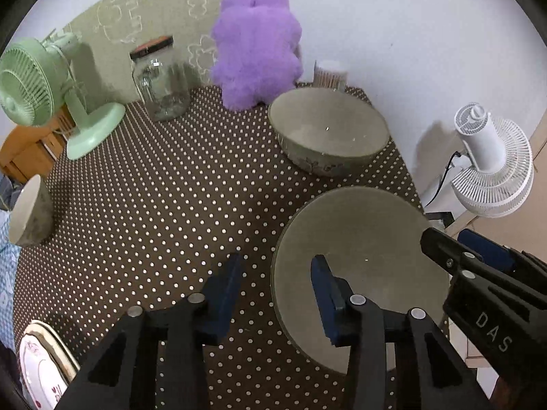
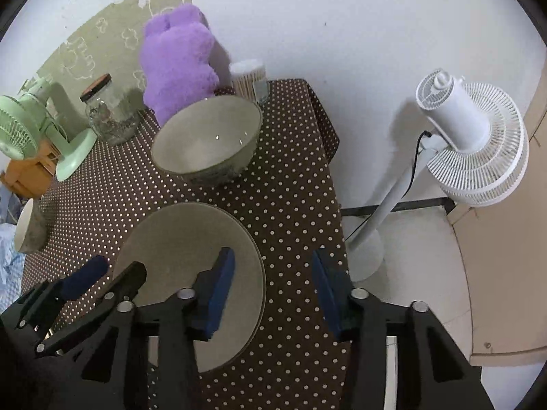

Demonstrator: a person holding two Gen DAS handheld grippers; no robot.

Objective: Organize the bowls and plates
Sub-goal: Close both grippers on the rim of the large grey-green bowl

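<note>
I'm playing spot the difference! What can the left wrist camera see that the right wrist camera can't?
Only the left wrist view shows the patterned white plates stacked at the table's near left corner. Only the right wrist view shows the white fan's pole and round base on the floor. Both show the grey plate, the big grey bowl, the small bowl on its side, the purple plush toy, the glass jar, the green fan, and both hand-held grippers, left and right.
</note>
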